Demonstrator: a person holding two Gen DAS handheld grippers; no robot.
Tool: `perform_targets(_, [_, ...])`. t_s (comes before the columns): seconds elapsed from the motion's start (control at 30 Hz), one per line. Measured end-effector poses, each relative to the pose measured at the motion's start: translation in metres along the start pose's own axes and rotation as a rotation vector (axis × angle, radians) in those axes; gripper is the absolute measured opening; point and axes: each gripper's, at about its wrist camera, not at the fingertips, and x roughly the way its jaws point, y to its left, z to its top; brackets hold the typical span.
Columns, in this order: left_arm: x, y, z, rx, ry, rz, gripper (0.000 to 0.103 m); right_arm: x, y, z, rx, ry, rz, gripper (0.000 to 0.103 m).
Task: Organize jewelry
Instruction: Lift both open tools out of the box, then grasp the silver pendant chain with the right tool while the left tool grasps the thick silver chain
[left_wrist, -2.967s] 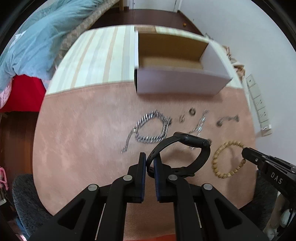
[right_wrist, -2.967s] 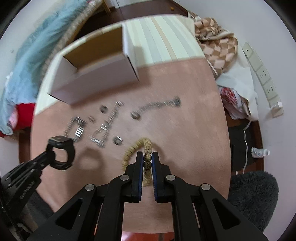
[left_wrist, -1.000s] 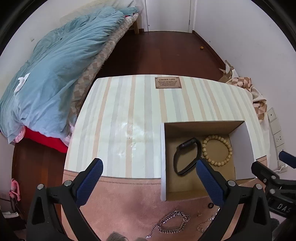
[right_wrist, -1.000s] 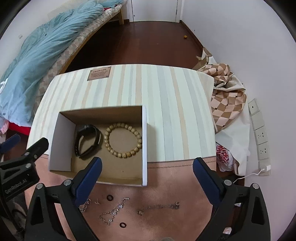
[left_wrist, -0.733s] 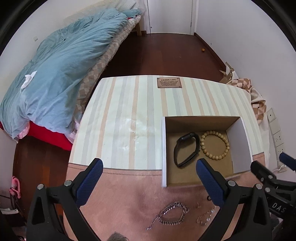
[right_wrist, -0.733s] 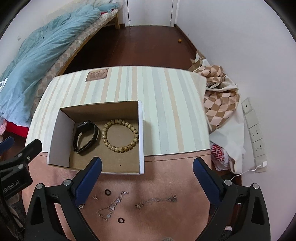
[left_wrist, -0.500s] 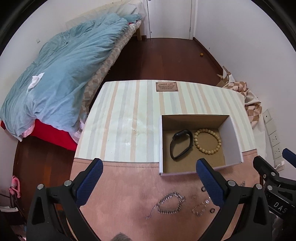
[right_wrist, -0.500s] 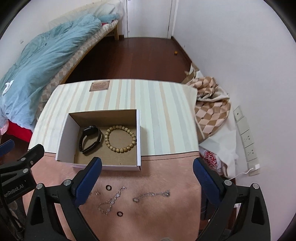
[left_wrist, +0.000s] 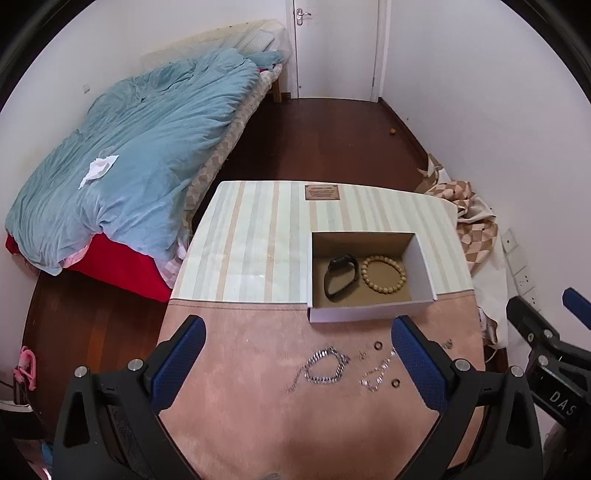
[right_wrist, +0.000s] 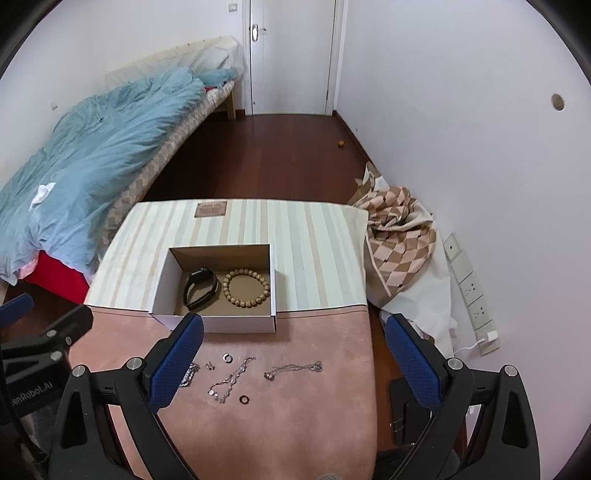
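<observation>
Now both claws, left (left_wrist: 299, 365) & right (right_wrist: 293, 363), wide apart, empty, above jewelry w/ box (right_wrist: 236, 325).

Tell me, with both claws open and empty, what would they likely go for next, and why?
Probably the left gripper lowers onto the thick silver chain, which lies almost between its open fingers. The black watch and bead bracelet already sit in the box, while the chains and rings remain on the pink cloth. The right gripper is open too.

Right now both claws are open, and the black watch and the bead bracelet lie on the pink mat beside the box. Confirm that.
Not quite: the black watch and bead bracelet lie inside the box, not on the pink mat. The right wrist view shows it. Both claws are open.
</observation>
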Motion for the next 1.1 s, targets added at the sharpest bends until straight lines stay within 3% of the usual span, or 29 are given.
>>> perform_targets(0.43, [-0.047,0.006,-0.016,-0.026,-0.051,-0.022,0.103,-0.058,-0.006,-0.009,0.038,-0.059,0.038,0.1])
perform_targets(0.57, [-0.034,0.013,-0.025,-0.046,-0.032,0.032,0.103,-0.04,-0.007,-0.018,0.059,-0.015,0.052,0.1])
perform_targets(0.77, [0.032,0.023,-0.052,-0.049,0.076,0.097,0.103,0.035,-0.011,-0.055,0.11,0.149,0.125,0.1])
perform_targets(0.87, [0.067,0.027,-0.071,-0.032,0.125,0.16,0.103,0.074,-0.006,-0.084,0.129,0.203,0.18,0.085])
perform_targets(0.93, [0.089,0.032,-0.084,-0.027,0.176,0.187,0.103,0.102,0.001,-0.104,0.127,0.26,0.197,0.059])
perform_targets(1.0, [0.108,0.037,-0.095,-0.03,0.221,0.2,0.103,0.126,0.004,-0.122,0.15,0.3,0.206,0.055])
perform_targets(1.1, [0.123,0.042,-0.102,-0.025,0.252,0.22,0.103,0.142,-0.004,-0.133,0.193,0.272,0.181,0.055])
